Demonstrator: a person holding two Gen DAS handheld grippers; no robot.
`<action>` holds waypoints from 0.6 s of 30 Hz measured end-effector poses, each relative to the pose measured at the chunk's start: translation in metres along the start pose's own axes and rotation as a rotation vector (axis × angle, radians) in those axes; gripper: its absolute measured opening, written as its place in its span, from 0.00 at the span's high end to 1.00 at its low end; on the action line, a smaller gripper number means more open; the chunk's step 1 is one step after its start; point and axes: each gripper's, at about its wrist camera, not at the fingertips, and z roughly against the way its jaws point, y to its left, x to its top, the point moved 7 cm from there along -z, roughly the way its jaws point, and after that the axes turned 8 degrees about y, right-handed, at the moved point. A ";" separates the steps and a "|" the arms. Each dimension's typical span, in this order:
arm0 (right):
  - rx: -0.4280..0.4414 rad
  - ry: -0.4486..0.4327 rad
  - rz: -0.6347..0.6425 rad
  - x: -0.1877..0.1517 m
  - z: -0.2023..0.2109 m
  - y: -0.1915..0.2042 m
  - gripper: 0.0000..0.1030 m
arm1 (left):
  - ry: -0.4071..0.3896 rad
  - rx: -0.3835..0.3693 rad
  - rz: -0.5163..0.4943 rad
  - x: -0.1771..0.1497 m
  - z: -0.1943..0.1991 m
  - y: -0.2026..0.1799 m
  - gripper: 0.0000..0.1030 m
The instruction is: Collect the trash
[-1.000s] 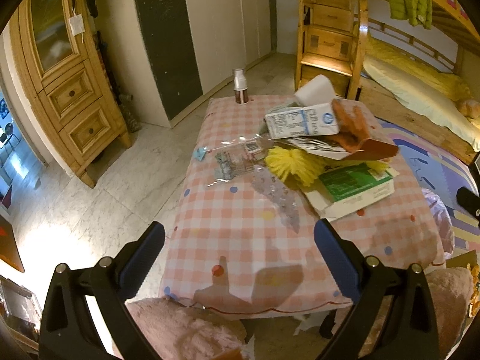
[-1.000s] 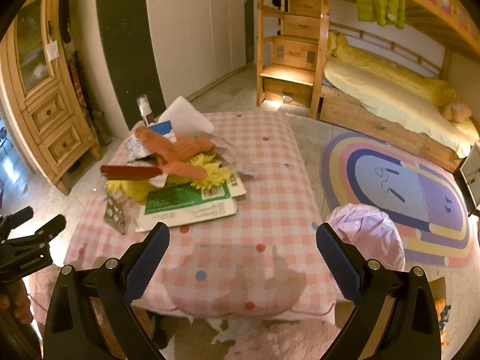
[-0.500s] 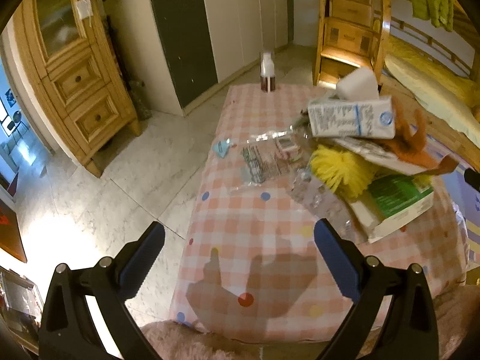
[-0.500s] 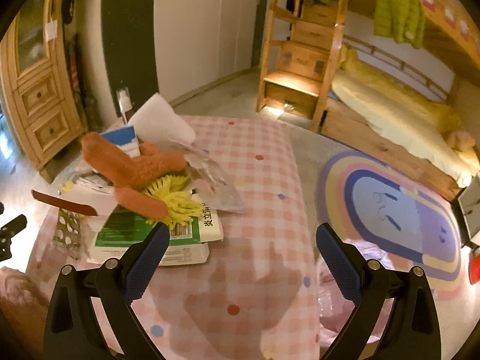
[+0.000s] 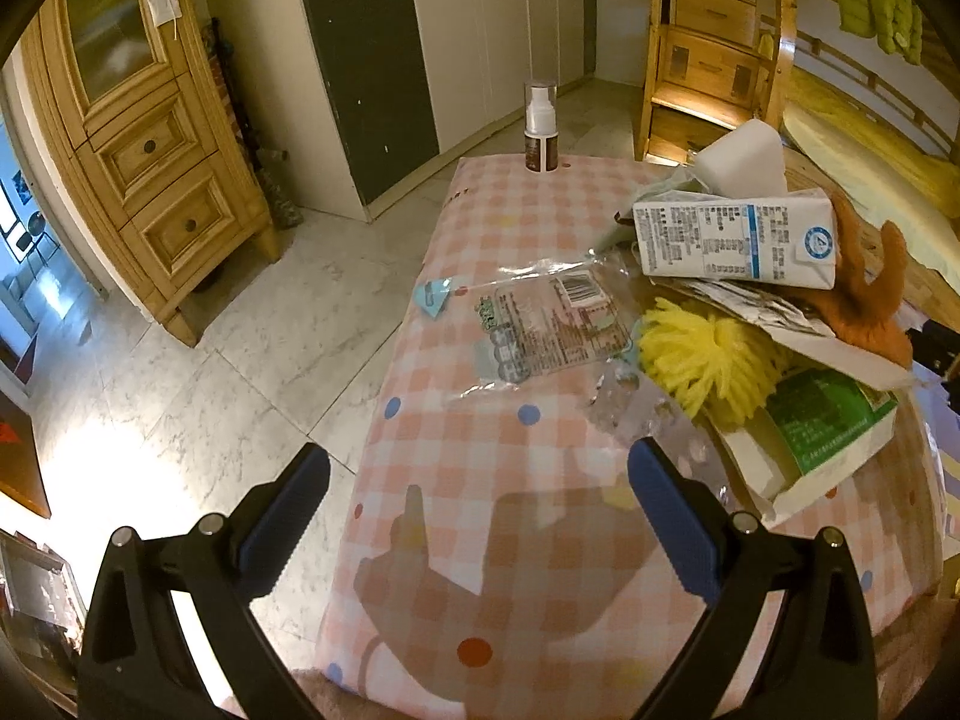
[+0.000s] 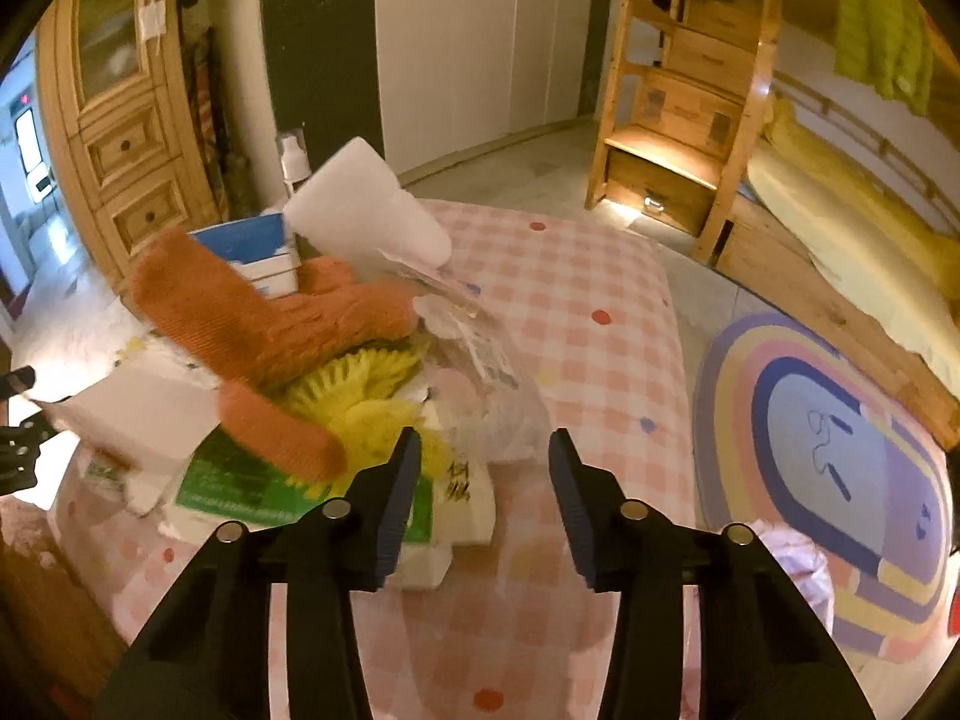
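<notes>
A trash pile lies on a table with a pink checked cloth (image 5: 510, 480). It holds a white and blue milk carton (image 5: 735, 239), a clear plastic wrapper (image 5: 543, 324), a yellow fringed piece (image 5: 699, 357), an orange glove (image 6: 270, 312), a green and white flat box (image 6: 288, 492) and a crumpled clear bag (image 6: 498, 396). My left gripper (image 5: 480, 504) is open and empty above the cloth, short of the wrapper. My right gripper (image 6: 483, 474) is half open and empty, just before the clear bag and the box's near corner.
A spray bottle (image 5: 540, 126) stands at the table's far end. A wooden cabinet (image 5: 138, 138) is at the left. Bunk bed stairs (image 6: 678, 120) and a bed stand behind. A round rug (image 6: 840, 450) and a pink bag (image 6: 792, 558) lie on the floor at the right.
Both grippers moved forward toward the pile. The right gripper's jaws narrowed from wide open to half open. The left gripper stayed wide open.
</notes>
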 end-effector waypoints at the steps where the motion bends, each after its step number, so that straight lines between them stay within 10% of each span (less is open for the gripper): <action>1: -0.004 0.007 0.004 0.002 -0.005 -0.001 0.61 | -0.001 -0.002 -0.002 0.001 -0.001 -0.002 0.07; 18: 0.040 -0.013 -0.007 -0.010 0.020 -0.003 0.95 | -0.021 -0.029 -0.022 -0.012 0.015 -0.009 0.07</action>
